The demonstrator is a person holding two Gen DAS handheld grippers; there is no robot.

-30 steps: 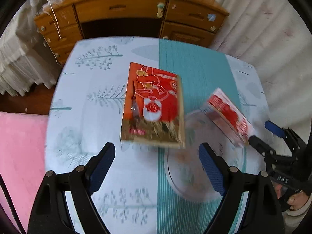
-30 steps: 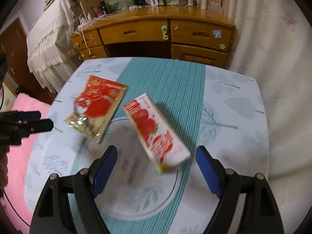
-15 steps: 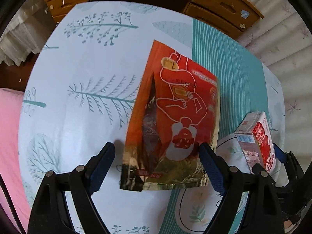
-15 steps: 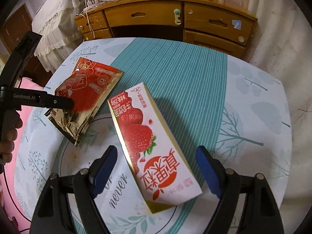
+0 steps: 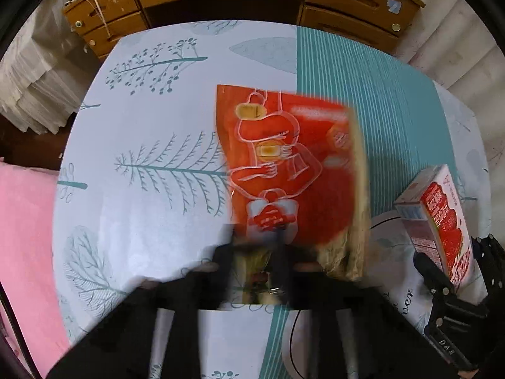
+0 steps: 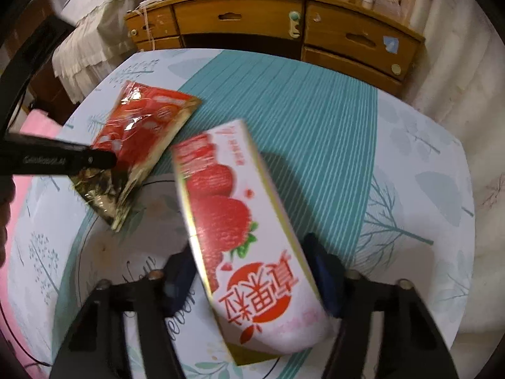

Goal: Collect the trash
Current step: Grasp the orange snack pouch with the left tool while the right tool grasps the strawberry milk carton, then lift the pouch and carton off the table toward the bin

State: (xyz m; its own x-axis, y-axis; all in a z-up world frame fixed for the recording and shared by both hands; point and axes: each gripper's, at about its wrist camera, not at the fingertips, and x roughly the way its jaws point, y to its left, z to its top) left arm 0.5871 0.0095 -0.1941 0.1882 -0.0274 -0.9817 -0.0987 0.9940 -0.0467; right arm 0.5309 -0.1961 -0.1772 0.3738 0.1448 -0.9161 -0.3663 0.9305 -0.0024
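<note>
Both bits of trash grabbed, nothing binned yet

Left gripper (image 5: pixel 255 252) just closed, pinching the wrapper (image 5: pixel 293 164); right gripper (image 6: pixel 252 281) just closed around the carton (image 6: pixel 243 227).

Bare tablecloth (image 6: pixel 410 164) right of the strawberry carton (image 6: pixel 246 240) is free; the wooden desk (image 6: pixel 284 25) blocks beyond.

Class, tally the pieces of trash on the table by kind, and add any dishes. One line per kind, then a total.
Red snack wrapper: 1
Strawberry milk carton: 1
Plate: 1
Total: 3
</note>
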